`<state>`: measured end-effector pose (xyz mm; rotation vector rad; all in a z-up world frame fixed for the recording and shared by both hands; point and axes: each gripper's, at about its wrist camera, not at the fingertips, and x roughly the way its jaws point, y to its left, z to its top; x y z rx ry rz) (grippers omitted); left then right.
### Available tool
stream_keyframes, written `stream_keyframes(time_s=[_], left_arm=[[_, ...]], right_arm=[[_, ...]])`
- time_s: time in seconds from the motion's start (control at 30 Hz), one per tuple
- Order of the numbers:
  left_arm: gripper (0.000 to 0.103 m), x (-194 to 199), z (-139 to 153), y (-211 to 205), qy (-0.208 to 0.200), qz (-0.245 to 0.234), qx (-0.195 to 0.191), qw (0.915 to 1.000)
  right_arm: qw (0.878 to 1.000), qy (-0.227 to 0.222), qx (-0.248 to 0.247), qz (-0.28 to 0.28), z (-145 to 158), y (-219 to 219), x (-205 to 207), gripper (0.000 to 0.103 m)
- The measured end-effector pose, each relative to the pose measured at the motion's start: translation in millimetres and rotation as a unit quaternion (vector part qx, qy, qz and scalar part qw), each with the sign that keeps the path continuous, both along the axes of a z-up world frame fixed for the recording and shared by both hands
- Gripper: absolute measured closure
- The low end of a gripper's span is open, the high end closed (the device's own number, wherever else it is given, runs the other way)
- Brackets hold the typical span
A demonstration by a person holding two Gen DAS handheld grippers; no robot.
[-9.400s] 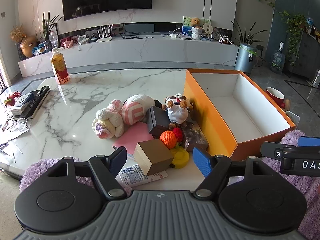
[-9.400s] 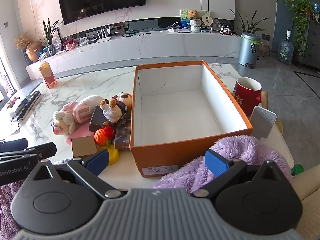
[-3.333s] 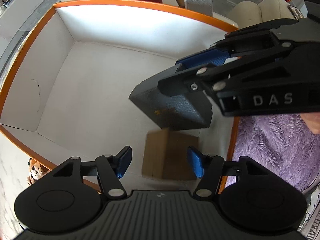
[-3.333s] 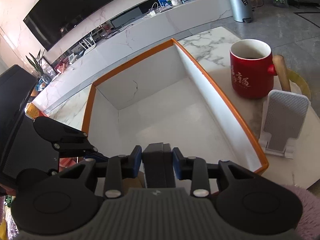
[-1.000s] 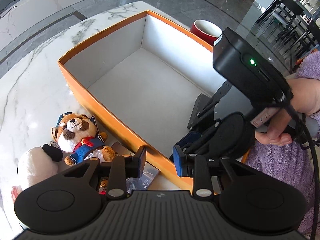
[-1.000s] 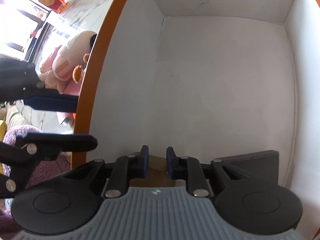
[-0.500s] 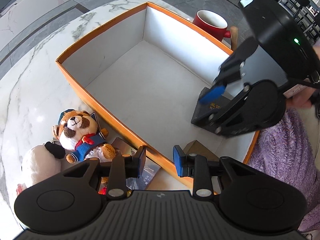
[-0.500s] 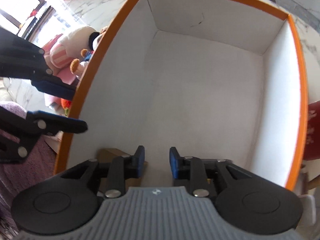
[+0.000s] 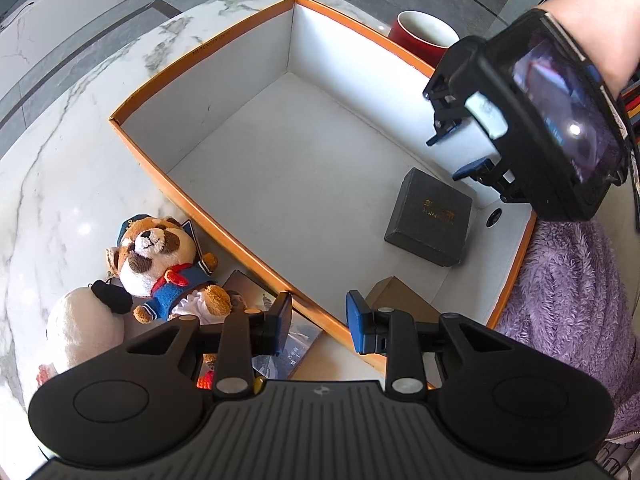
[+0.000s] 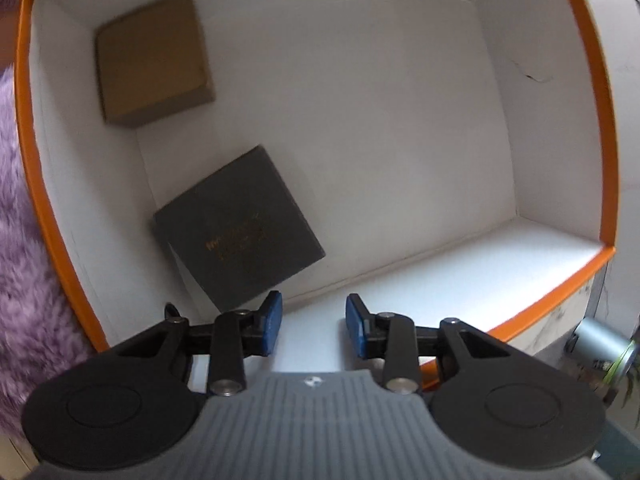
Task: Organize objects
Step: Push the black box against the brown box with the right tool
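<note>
1. The dark grey box (image 10: pixel 238 226) now lies flat on the floor of the orange-rimmed carton (image 9: pixel 208 216), near the corner closest to the person, skewed to the walls. A few seconds ago it hung clamped in the right gripper above the carton; now nothing touches it.
2. The brown cardboard box (image 10: pixel 152 60) sits in the same end of the carton, near the dark one but apart from it. Both are put away.
3. The right gripper (image 10: pixel 314 326) has just been opening its jaws. They stand parted with nothing between them, above the carton, and its view has swung round sharply since half a second ago.
4. The left gripper (image 9: pixel 320 324) hovers over the carton's near wall, jaws parted and empty, much as a second ago.
5. Outside, on the marble bench (image 9: pixel 60 128), the bear in the blue sailor outfit (image 9: pixel 160 256), the white plush (image 9: pixel 84 328) and a flat printed packet (image 9: pixel 288 332) wait against the carton wall.
6. My reading: the placing step is finished and both tools are free. The bear lies closest to the left gripper, so it looks the likely next pick.
7. A red mug (image 9: pixel 424 36) stands beyond the far wall, out of the way.
</note>
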<state>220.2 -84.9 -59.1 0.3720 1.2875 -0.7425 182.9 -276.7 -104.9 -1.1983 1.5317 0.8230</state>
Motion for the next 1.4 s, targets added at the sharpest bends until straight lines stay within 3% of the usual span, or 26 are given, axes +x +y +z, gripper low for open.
stream_keyframes(time_s=[0.1, 0.2, 0.4, 0.53, 0.87, 1.07, 1.13, 1.2, 1.3, 1.4], left_arm=[[0.068, 0, 0, 0, 0.0, -0.001, 0.0, 1.0], [0.068, 1, -1, 1, 0.002, -0.001, -0.003, 1.0], [0.068, 1, -1, 1, 0.003, -0.002, -0.005, 1.0], [0.068, 1, -1, 1, 0.002, -0.002, -0.003, 1.0], [0.068, 1, 0, 0, 0.0, -0.002, 0.002, 1.0], [0.068, 1, 0, 0, 0.0, -0.001, 0.001, 1.0], [0.068, 1, 0, 0, 0.0, -0.001, 0.001, 1.0], [0.068, 1, 0, 0, 0.0, -0.001, 0.001, 1.0], [0.068, 1, 0, 0, 0.0, -0.002, 0.001, 1.0], [0.068, 1, 0, -1, 0.001, -0.002, 0.002, 1.0]], right_arm=[[0.998, 0.036, -0.009, 0.042, -9, 2, -1, 0.065], [0.996, 0.046, -0.008, 0.076, -15, 1, -5, 0.066], [0.995, 0.067, 0.05, 0.05, -4, 3, -4, 0.068], [0.994, 0.056, 0.072, 0.053, 2, 6, -5, 0.071], [0.982, 0.046, 0.101, 0.152, 14, 8, -14, 0.077], [0.99, -0.019, 0.079, 0.114, 17, -2, 13, 0.076], [0.991, -0.061, 0.067, 0.096, 16, -5, 26, 0.084], [0.99, -0.088, 0.083, 0.071, 18, -6, 37, 0.085], [0.988, -0.062, 0.128, 0.054, 24, -5, 40, 0.085], [0.988, -0.045, 0.133, 0.068, 24, -3, 36, 0.085]])
